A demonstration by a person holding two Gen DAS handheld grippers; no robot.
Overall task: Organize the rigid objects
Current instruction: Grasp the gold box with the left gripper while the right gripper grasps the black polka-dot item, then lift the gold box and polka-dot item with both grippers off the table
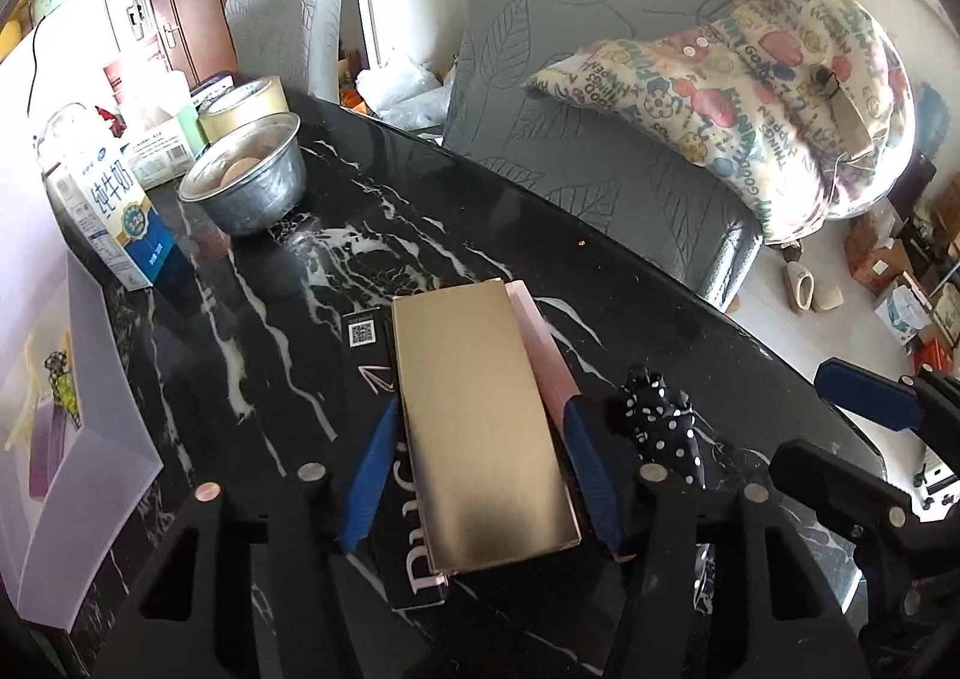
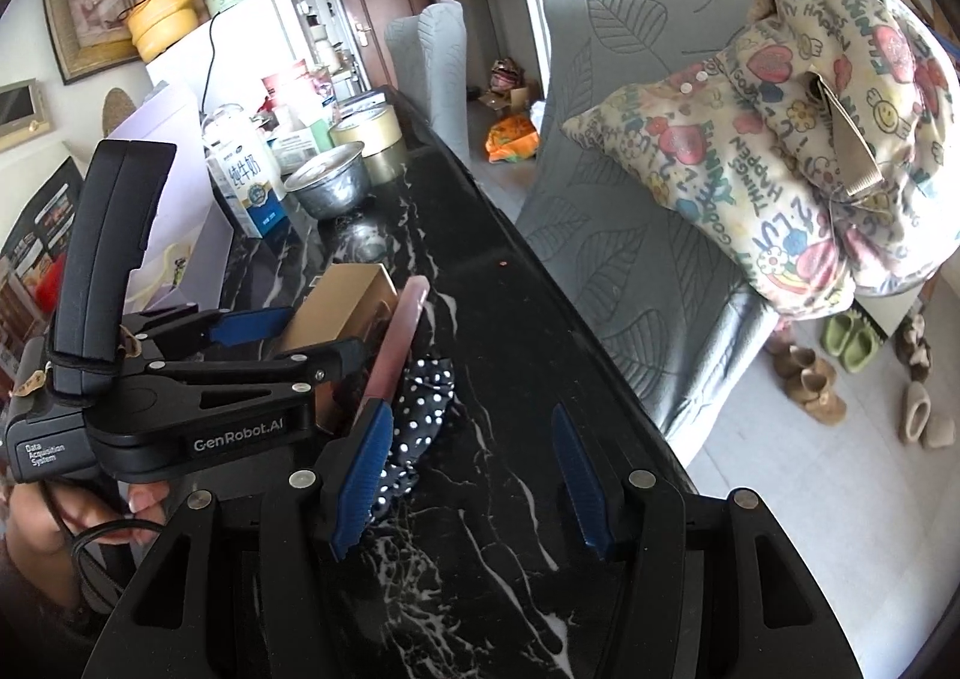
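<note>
The gold box lies flat on the black marble table, its long axis running from about 5 o'clock near the camera toward 11 o'clock, away into the table. It sits stacked on a black box that shows at its 9 o'clock side, and a pink box lies along its 3 o'clock edge, parallel to it: three boxes in all.

The left gripper straddles the gold box, one blue finger at each long side, part-open and pressed against it. The right gripper stands part-open over bare table with nothing between its fingers; its left finger lies just beside a polka-dot cloth item.

At 11 o'clock in the left wrist view stands one metal bowl with two brownish round things inside, too small to name. One milk carton stands at 10 o'clock, and one roll of tape sits behind the bowl. A hand holds the left gripper's handle.
</note>
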